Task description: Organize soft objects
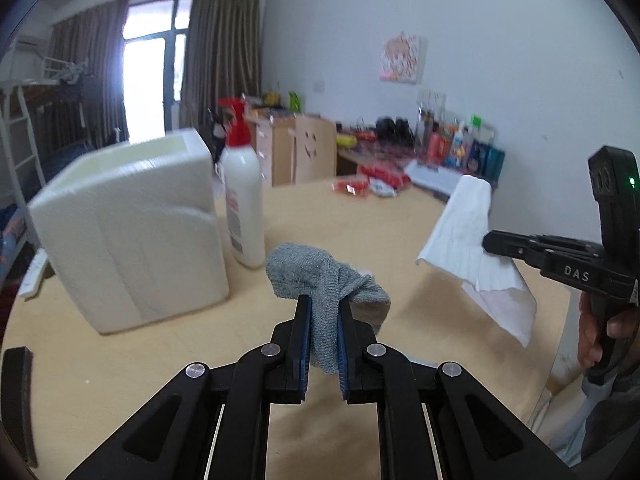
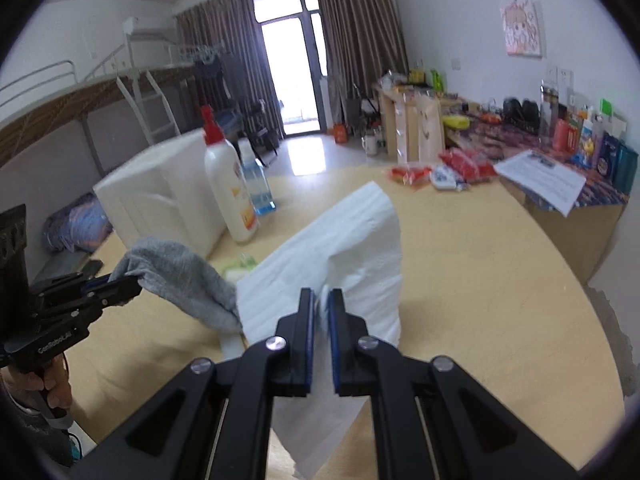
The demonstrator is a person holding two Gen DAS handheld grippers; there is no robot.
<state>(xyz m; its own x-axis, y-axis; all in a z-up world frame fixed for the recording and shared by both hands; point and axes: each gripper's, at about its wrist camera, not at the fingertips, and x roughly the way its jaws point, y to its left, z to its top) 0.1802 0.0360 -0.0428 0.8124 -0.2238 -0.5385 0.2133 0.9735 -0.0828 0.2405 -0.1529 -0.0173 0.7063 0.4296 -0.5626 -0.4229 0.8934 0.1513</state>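
My left gripper (image 1: 324, 308) is shut on a grey knitted cloth (image 1: 320, 276) and holds it above the wooden table (image 1: 400, 216). It also shows at the left of the right wrist view (image 2: 132, 282), with the grey cloth (image 2: 180, 272) hanging from it. My right gripper (image 2: 319, 300) is shut on a white paper towel (image 2: 340, 248), held up over the table. In the left wrist view the right gripper (image 1: 490, 242) comes in from the right with the white towel (image 1: 468, 232) draped from it.
A white foam box (image 1: 128, 232) stands at the left of the table, with a white spray bottle with a red top (image 1: 242, 184) beside it. A clear blue bottle (image 2: 256, 180) stands behind it. Red snack packets (image 2: 440, 168) lie at the far edge. A cluttered desk runs along the wall.
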